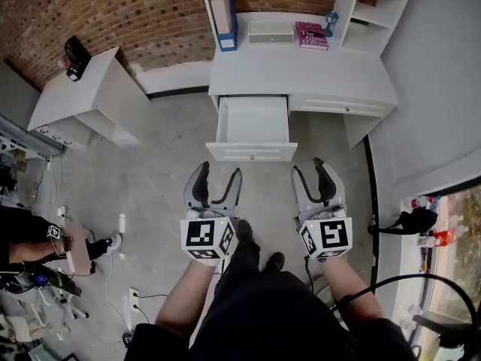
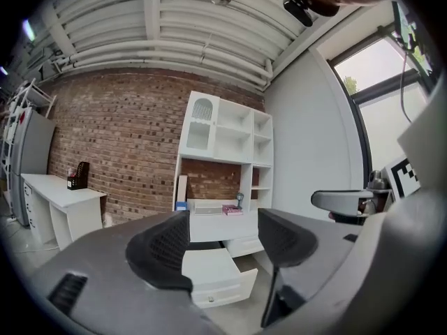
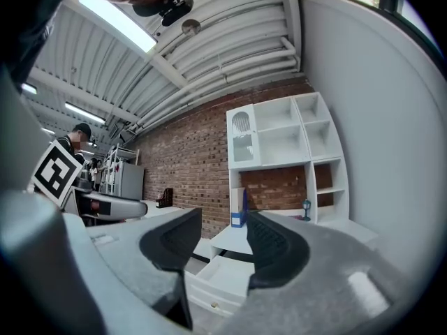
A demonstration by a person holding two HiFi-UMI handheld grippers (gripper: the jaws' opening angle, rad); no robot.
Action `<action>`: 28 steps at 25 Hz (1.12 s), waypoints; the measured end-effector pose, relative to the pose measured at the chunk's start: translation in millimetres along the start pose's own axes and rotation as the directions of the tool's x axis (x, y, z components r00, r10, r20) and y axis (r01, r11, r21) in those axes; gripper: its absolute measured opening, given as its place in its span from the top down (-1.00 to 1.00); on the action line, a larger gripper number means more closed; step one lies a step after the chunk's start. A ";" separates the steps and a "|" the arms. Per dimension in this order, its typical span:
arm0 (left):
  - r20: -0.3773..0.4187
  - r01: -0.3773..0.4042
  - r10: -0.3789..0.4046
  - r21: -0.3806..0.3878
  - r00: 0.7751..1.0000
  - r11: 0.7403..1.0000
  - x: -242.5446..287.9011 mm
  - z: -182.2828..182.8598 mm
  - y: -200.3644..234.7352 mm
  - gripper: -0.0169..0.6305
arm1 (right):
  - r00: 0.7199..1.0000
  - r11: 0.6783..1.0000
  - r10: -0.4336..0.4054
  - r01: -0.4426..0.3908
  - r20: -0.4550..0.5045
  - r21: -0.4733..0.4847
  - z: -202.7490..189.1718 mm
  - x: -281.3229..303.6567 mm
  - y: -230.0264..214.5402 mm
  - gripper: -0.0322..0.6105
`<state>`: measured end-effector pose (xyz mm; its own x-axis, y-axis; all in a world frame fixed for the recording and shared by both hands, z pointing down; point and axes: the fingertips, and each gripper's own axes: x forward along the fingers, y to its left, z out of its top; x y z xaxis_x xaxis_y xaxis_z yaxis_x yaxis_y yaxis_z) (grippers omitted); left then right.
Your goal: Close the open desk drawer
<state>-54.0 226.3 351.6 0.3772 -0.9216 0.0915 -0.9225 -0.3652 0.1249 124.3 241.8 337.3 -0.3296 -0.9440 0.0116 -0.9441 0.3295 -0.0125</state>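
Observation:
A white desk point(image 1: 301, 70) stands against the brick wall. Its left drawer point(image 1: 252, 130) is pulled out and looks empty, with its front panel point(image 1: 252, 153) facing me. The drawer also shows in the left gripper view point(image 2: 216, 281) and in the right gripper view point(image 3: 220, 278). My left gripper point(image 1: 219, 177) hangs open a short way in front of the drawer, nothing between its fingers. My right gripper point(image 1: 310, 168) is open too, level with the drawer's right corner and clear of it. Both point level toward the desk.
A second drawer point(image 1: 342, 107) to the right is shut. A blue binder point(image 1: 224, 17), a white box point(image 1: 270, 31) and a pink book point(image 1: 311, 35) sit on the desk. A smaller white desk point(image 1: 83, 96) stands at left. Cables and a power strip point(image 1: 133, 301) lie on the floor.

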 end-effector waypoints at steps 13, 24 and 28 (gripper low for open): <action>-0.269 -0.037 0.027 -0.031 0.963 0.999 81.0 -145.7 70.6 0.02 | 0.993 0.995 -0.095 0.093 -0.067 -0.033 -21.3 75.7 -14.6 0.28; -0.494 -0.065 0.010 -0.095 0.869 0.993 155.7 -281.4 137.4 0.02 | 0.966 0.973 -0.219 0.206 -0.137 -0.103 -42.5 134.5 -25.7 0.29; -0.563 -0.112 0.026 -0.119 0.826 0.987 172.9 -314.9 151.0 0.02 | 0.960 0.972 -0.223 0.206 -0.169 -0.111 -52.7 146.1 -21.4 0.30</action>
<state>-102.3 53.2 697.4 0.3339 -0.6968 0.6348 -0.9426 -0.2416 0.2306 95.9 97.6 392.0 -0.1078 -0.9772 0.1829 -0.9866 0.1278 0.1017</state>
